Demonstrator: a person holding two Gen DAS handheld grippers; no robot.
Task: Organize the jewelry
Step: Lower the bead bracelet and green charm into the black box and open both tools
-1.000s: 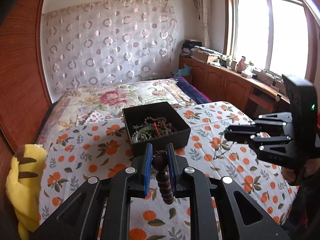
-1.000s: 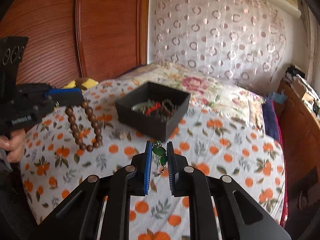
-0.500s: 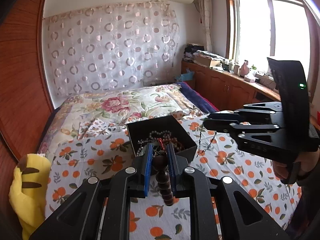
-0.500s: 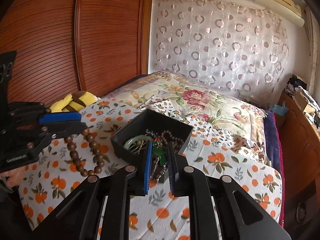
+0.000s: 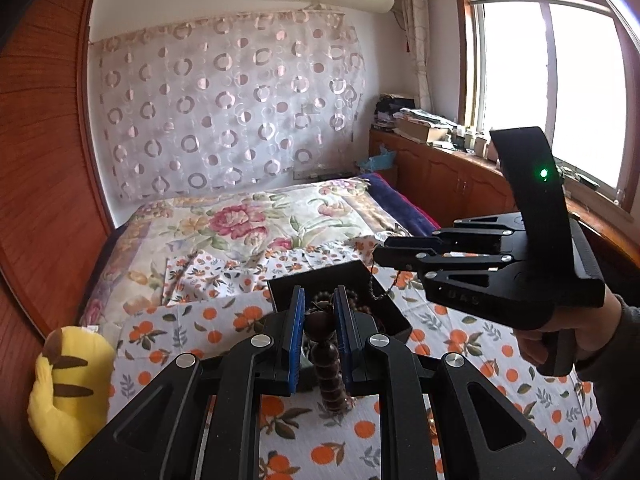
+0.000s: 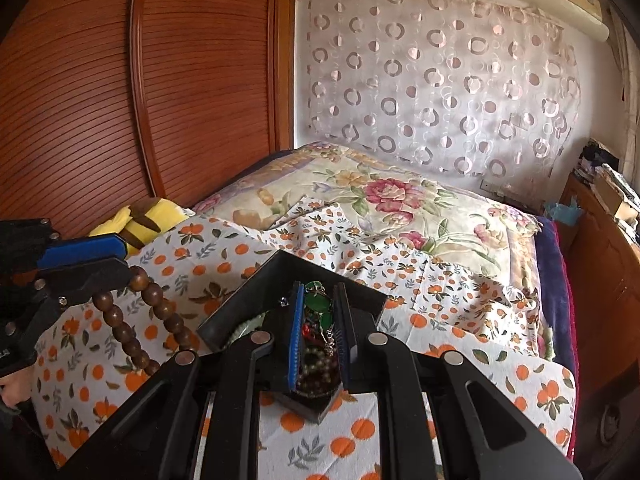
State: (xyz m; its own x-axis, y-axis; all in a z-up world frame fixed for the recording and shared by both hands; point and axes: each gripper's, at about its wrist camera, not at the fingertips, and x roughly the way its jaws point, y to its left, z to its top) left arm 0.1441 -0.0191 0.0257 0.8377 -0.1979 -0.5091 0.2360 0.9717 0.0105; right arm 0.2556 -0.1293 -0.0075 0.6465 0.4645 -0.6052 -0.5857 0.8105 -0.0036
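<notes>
A black open box (image 5: 394, 316) (image 6: 256, 292) sits on the orange-print cloth and holds several pieces of bead jewelry. My left gripper (image 5: 318, 308) is shut on a brown wooden bead bracelet (image 5: 326, 364), held beside the box; its loop (image 6: 132, 328) hangs down in the right wrist view. My right gripper (image 6: 318, 306) is shut on a green-stone necklace (image 6: 318, 306) directly over the box. In the left wrist view the right gripper (image 5: 384, 250) reaches in from the right, and the necklace's thin chain (image 5: 382, 286) dangles into the box.
The orange-print cloth (image 6: 460, 328) covers a bed with a floral quilt (image 5: 256, 216). A yellow plush toy (image 5: 68, 384) lies at the bed's left edge by a wooden wardrobe (image 6: 120, 100). A wooden cabinet (image 5: 448, 176) with clutter runs under the window.
Both grippers have risen and moved toward the box. The right gripper with the green necklace has come from in front of the box to above it.
</notes>
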